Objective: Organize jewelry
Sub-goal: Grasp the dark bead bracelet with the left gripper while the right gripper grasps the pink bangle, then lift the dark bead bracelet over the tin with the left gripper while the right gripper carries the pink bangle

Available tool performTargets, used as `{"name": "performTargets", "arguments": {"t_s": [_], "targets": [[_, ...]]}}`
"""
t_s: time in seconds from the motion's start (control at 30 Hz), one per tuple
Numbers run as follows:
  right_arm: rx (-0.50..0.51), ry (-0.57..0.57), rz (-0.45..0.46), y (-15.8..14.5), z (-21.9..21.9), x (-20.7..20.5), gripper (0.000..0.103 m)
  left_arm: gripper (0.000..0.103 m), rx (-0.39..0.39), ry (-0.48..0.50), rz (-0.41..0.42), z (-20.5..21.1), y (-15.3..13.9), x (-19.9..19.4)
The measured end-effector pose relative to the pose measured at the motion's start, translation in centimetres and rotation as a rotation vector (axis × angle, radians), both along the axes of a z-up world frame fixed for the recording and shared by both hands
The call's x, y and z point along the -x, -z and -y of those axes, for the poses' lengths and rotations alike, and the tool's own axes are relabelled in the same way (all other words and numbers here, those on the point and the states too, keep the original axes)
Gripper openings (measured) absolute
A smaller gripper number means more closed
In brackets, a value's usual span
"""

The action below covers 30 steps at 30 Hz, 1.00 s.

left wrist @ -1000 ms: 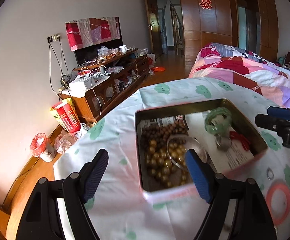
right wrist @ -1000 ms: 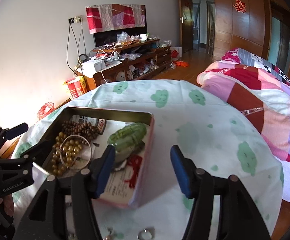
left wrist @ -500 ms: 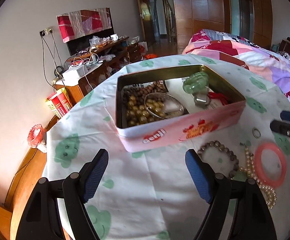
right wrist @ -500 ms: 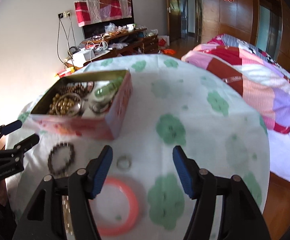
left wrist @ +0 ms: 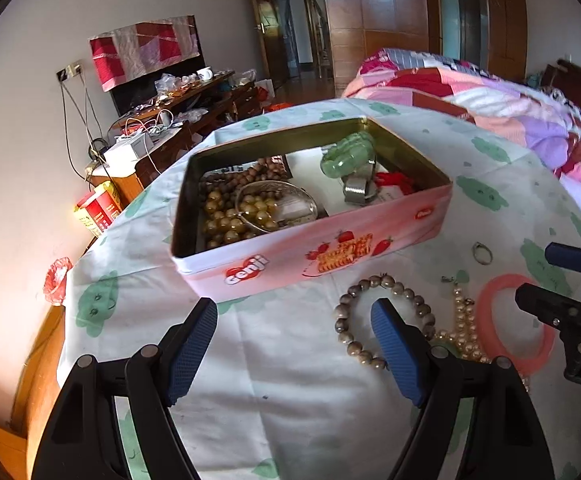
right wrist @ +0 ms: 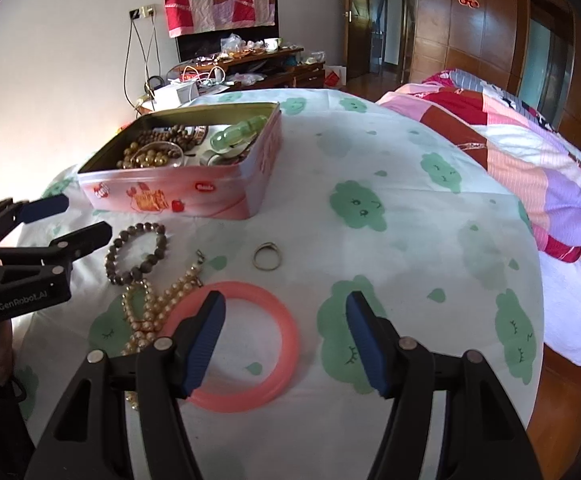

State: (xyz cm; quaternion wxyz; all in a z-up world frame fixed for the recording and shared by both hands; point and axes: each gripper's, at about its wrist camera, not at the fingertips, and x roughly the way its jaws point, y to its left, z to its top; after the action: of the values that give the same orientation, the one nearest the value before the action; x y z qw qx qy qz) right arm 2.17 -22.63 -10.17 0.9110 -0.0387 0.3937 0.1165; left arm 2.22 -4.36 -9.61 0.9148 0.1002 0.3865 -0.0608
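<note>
A pink tin box point(left wrist: 330, 248) point(right wrist: 194, 192) stands on the table, holding brown beads point(left wrist: 226, 208), a silver bangle point(left wrist: 276, 200) and a green bracelet point(left wrist: 348, 154). In front of it lie a grey bead bracelet point(left wrist: 382, 320) point(right wrist: 136, 252), a pearl necklace point(left wrist: 464, 332) point(right wrist: 154, 308), a pink bangle point(left wrist: 514, 330) point(right wrist: 246, 344) and a ring point(left wrist: 481, 253) point(right wrist: 266, 260). My left gripper point(left wrist: 292, 344) point(right wrist: 66, 220) is open and empty, in front of the box. My right gripper point(right wrist: 286, 336) point(left wrist: 546, 272) is open and empty, just over the pink bangle's right part.
The table wears a white cloth with green clouds point(right wrist: 370, 208). A bed with a patchwork quilt point(right wrist: 530, 152) is on the right. A cluttered TV stand point(left wrist: 178, 120) stands by the far wall, red boxes point(left wrist: 98, 208) on the floor.
Both grippers pulled back from over the box towards the table's near side. The loose jewelry in front of the box came into view. Both stayed open.
</note>
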Motion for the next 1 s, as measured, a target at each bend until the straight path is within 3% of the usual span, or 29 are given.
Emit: {"name": "performTargets", "arguments": {"t_s": [0.17,0.23,0.27,0.33,0.37,0.4,0.43,0.5,1.0], "targets": [[-0.005,-0.006,-0.028,0.5,0.1,-0.2,0.065,0.079,-0.017,0.035,-0.050,0.6,0.6,-0.7],[-0.008,-0.012,-0.034,0.6,0.1,-0.2,0.060,0.063,-0.016,0.054,-0.078,0.7,1.0,-0.9],[-0.010,-0.021,-0.047,0.8,0.1,-0.3,0.056,0.048,-0.006,0.066,-0.098,0.7,1.2,-1.0],[-0.007,-0.030,-0.068,1.1,0.0,-0.4,0.044,0.039,0.028,0.085,-0.111,0.5,1.4,-1.0],[-0.005,-0.029,-0.062,1.1,0.0,-0.3,0.041,0.027,0.046,0.094,-0.115,0.4,1.5,-1.0],[-0.005,-0.032,-0.061,1.1,0.1,-0.2,0.036,0.007,0.058,0.103,-0.117,0.4,1.5,-1.0],[-0.005,-0.039,-0.058,1.1,0.1,-0.1,0.021,0.007,0.063,0.107,-0.118,0.4,1.6,-1.0],[0.000,-0.044,-0.053,1.1,0.0,0.1,0.013,0.007,0.075,0.118,-0.115,0.4,1.5,-0.9],[-0.064,-0.044,0.050,-1.2,0.5,0.7,0.012,0.007,0.128,0.066,0.023,-2.2,-1.8,1.0]]}}
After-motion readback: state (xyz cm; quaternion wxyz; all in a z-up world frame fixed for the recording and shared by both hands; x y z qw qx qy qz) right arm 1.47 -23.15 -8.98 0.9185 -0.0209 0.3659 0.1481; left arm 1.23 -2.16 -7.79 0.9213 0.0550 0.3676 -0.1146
